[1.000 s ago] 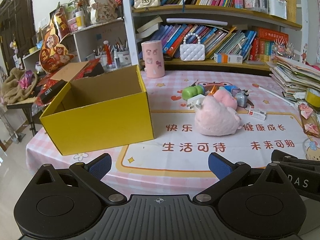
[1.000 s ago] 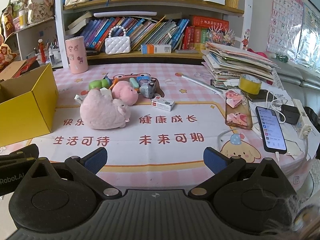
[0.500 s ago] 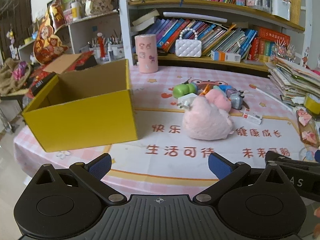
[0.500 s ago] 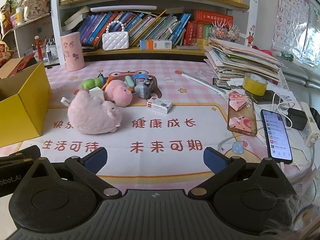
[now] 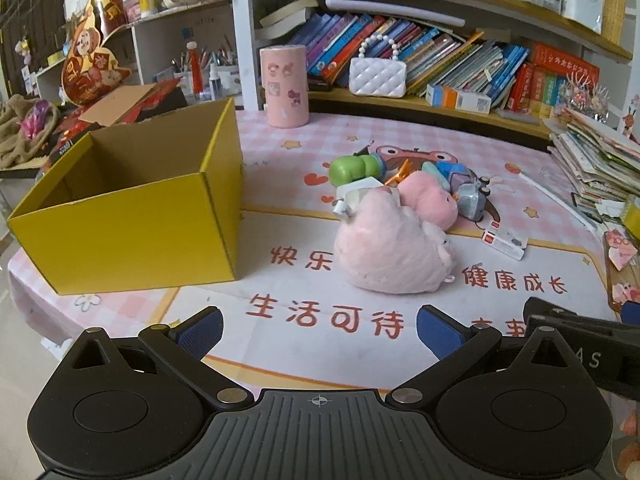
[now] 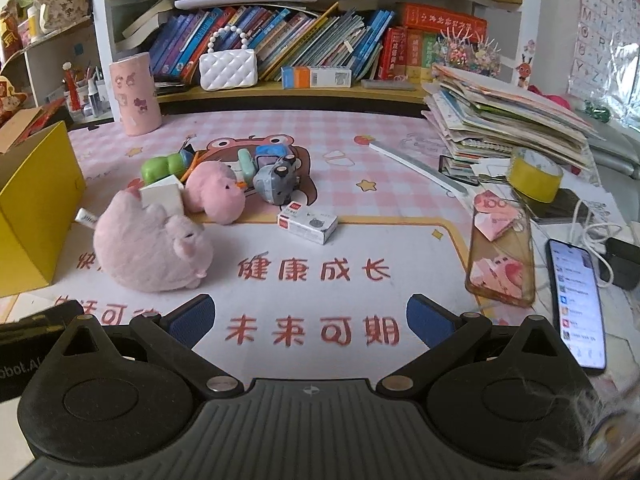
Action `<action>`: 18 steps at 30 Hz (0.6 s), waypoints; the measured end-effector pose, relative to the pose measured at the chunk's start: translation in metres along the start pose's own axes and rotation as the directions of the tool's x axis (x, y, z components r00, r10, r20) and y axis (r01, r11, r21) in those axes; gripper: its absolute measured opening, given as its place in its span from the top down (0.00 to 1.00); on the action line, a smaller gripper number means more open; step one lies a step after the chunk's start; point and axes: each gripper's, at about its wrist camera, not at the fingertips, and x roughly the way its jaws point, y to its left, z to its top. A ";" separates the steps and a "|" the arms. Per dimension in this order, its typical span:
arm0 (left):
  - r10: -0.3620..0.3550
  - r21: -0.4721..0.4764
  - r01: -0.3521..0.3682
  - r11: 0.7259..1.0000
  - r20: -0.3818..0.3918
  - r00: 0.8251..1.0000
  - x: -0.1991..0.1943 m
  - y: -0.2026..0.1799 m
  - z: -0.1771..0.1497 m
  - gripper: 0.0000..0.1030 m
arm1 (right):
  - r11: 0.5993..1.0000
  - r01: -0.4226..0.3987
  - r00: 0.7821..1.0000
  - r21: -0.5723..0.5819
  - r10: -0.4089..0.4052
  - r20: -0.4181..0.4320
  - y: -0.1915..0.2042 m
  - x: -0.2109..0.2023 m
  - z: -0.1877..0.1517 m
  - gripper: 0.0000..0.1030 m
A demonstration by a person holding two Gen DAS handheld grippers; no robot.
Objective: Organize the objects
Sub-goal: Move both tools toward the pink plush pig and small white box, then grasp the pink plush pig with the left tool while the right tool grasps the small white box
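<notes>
I see both the left hand-held gripper (image 5: pixel 318 326) and right hand-held gripper (image 6: pixel 310 318) spread wide, holding nothing, above the surface (image 6: pixel 400 248); yellow box (image 5: pixel 132 220) beside pink plush toy (image 5: pixel 390 256).

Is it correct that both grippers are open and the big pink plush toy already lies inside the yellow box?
Not quite. Both the left gripper and the right gripper are open, but the big pink plush toy lies on the tablecloth beside the yellow box, not inside it. The left wrist view shows no toy in the visible part of the box's interior.

Both low, facing shared table (image 5: pixel 360 312)
</notes>
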 end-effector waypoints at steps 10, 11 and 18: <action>0.017 -0.022 -0.018 1.000 -0.014 1.000 0.020 -0.015 0.017 0.00 | 0.998 -0.063 0.998 0.005 0.063 -0.022 -0.018 0.045 0.022 0.18; 0.018 -0.031 -0.018 0.999 -0.012 1.000 0.021 -0.014 0.019 0.00 | 0.998 -0.066 0.998 0.007 0.066 -0.020 -0.020 0.050 0.025 0.19; 0.050 -0.085 -0.049 0.995 0.011 0.999 0.028 -0.005 0.029 0.00 | 0.998 -0.064 0.998 -0.001 0.064 0.011 -0.021 0.090 0.043 0.19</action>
